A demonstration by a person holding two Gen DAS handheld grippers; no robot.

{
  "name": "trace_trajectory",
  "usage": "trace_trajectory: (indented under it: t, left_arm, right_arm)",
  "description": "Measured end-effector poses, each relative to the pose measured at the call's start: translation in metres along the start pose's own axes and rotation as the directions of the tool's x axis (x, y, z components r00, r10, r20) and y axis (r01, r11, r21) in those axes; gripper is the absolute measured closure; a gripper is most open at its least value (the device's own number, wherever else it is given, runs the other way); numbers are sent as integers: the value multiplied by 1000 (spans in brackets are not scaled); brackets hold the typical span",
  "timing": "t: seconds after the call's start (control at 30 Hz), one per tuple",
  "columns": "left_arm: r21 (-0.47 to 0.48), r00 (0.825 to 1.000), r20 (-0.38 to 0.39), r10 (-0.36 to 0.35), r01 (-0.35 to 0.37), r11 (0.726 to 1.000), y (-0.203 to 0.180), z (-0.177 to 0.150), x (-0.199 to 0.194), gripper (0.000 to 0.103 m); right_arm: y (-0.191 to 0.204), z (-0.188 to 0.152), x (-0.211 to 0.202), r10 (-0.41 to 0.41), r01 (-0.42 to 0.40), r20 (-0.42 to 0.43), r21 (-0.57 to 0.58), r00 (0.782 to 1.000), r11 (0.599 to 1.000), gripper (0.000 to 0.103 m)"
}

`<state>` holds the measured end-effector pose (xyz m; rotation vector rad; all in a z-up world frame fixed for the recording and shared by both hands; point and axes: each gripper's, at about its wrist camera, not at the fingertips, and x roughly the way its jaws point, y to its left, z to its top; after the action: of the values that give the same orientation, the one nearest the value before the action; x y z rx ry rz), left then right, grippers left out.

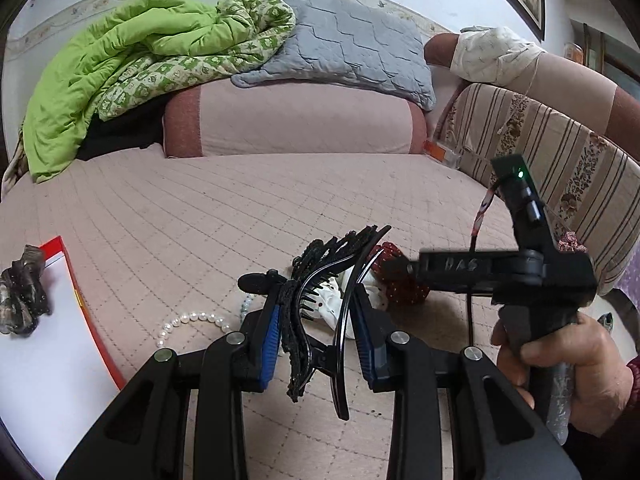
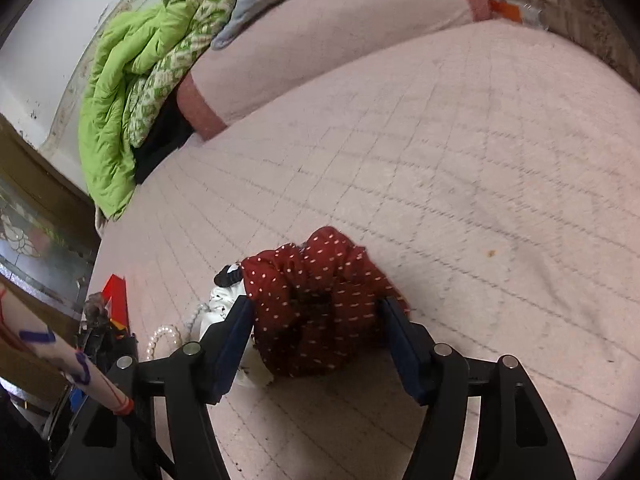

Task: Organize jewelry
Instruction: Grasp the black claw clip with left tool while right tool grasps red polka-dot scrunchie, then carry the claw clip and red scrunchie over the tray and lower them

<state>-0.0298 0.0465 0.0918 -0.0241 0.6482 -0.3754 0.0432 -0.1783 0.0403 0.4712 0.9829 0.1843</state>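
My left gripper (image 1: 316, 312) is shut on a black lace hair clip (image 1: 320, 300) and holds it above the bed. My right gripper (image 2: 316, 316) has its blue pads on either side of a red polka-dot scrunchie (image 2: 320, 300) lying on the quilted cover; the scrunchie also shows in the left wrist view (image 1: 400, 276). I cannot tell if the pads press it. A white scrunchie (image 1: 340, 304) and a pearl bracelet (image 1: 192, 320) lie beside it. A white box with a red rim (image 1: 48, 340) at the left holds a dark scrunchie (image 1: 22, 292).
A green quilt (image 1: 120, 64), a grey pillow (image 1: 344, 48) and a pink bolster (image 1: 292, 120) lie at the back of the bed. A striped cushion (image 1: 540, 152) lines the right side. The pink quilted cover (image 2: 460, 160) stretches ahead.
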Motion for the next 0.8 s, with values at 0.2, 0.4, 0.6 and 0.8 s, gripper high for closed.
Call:
trace_trajectory:
  t: [0.2,0.4,0.6,0.8]
  left_arm:
    - [-6,1000,19,13,-13,1000,-1,1,-5,71]
    - [-7,998,48,45,-45,999,1,-1,-20,71]
    - [-13,995,65,80,-79,997,7,-7,-38,71]
    - [-35,991,69,113,-111,993,14,-15,-53,71]
  right_arm:
    - [8,-7,-12,16,-13,34,-64,999,998,90]
    - [27,-22,-60,24,10,211,-158,977,987,91]
    - [48,-49,-89,41,29,287,-235,957,972,91]
    - [53,-67,-96,65,-1,262,-238,963,971,91]
